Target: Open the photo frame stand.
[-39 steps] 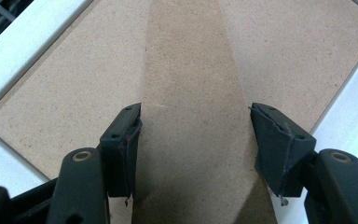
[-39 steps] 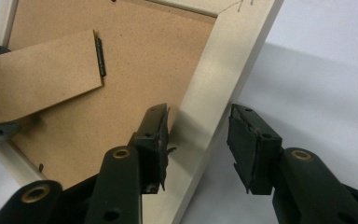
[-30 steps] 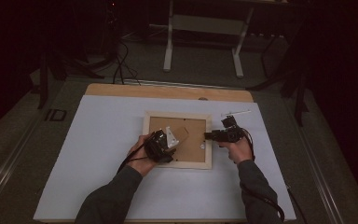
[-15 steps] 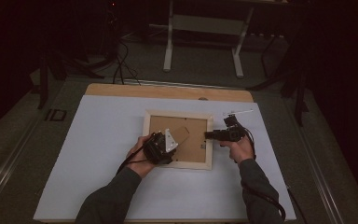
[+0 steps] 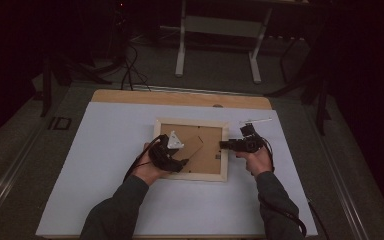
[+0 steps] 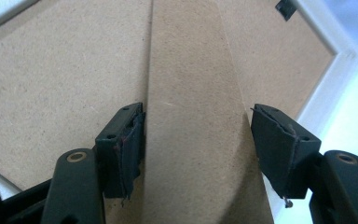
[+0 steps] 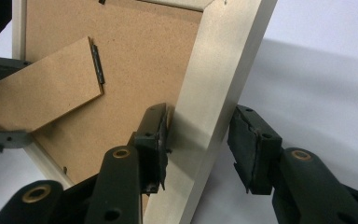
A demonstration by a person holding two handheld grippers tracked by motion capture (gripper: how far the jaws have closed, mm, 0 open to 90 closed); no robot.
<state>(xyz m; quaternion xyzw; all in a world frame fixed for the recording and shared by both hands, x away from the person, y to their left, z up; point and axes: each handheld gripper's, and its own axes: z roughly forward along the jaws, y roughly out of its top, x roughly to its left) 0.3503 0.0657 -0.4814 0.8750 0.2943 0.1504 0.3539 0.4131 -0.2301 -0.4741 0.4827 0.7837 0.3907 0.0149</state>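
Lying face-down, picture frame (image 5: 192,149) runs long axis left-right.

I see the picture frame (image 5: 192,150) lying face down near the middle of the white sheet (image 5: 105,150), which covers most of the table (image 5: 180,97); a bare strip of table shows along the far edge. My left gripper (image 5: 172,156) sits over the frame's left part, on its near-left side, with the stand flap (image 6: 196,116) between its jaws. The flap lies on the backing board (image 6: 60,79), hinged toward the frame's right half. My right gripper (image 5: 226,145) is at the frame's right rail (image 7: 219,93), one jaw inside on the backing, the other outside over the sheet. A small strip (image 5: 255,121), perhaps tape, lies just beyond the frame's far-right corner. Desk legs (image 5: 181,45) stand on the floor behind the table.
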